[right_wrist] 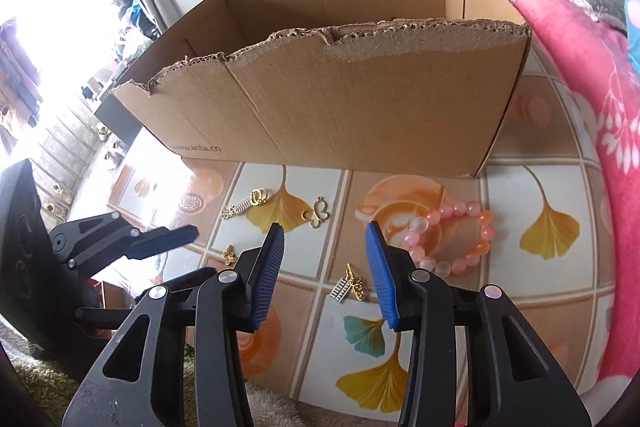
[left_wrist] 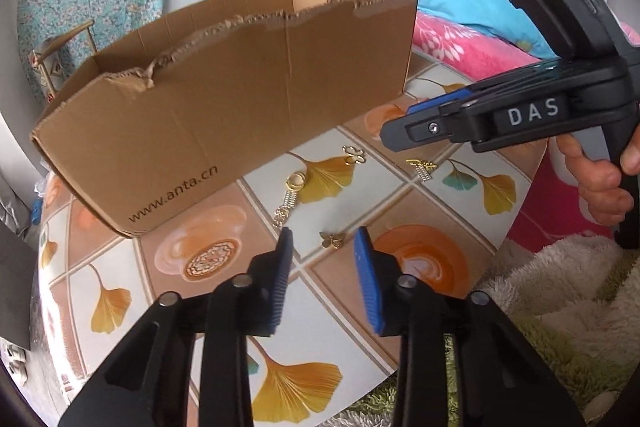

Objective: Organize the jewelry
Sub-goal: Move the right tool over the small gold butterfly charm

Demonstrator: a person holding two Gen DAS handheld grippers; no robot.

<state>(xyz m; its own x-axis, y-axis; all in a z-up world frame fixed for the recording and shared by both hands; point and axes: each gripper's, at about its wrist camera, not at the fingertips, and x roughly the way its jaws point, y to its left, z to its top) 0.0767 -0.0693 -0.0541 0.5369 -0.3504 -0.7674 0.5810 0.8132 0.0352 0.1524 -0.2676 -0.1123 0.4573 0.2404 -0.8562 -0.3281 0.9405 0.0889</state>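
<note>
A: Where is the jewelry found?

B: It is scattered on the patterned tabletop (right_wrist: 560,163) in front of the cardboard box (right_wrist: 360,99). A small butterfly charm (left_wrist: 332,239) is seen just beyond the tips of the left gripper (left_wrist: 324,247), with a ringed pendant (left_wrist: 294,189) and an open butterfly outline (left_wrist: 354,154) farther on. A ladder charm (right_wrist: 347,285) is framed between the fingers of the right gripper (right_wrist: 326,241), and a pink bead bracelet (right_wrist: 452,239) is laid just to its right.

A: Is anything held?

B: Nothing. Both sets of jaws are partly open, with only table visible between the blue pads.

A: How are these pieces expected to handle?

B: The gold charms are judged light, thin and stiff; because they lie flat, they could be skidded across the glossy cloth or missed by the pads. They are best taken by opposite edges, with the tips brought right down to the surface. The pendant's dangling part is likely to swing loosely. The bracelet is probably strung and flexible, its smooth round beads slippery, so one side of the loop should be pinched across a bead or two.
</note>
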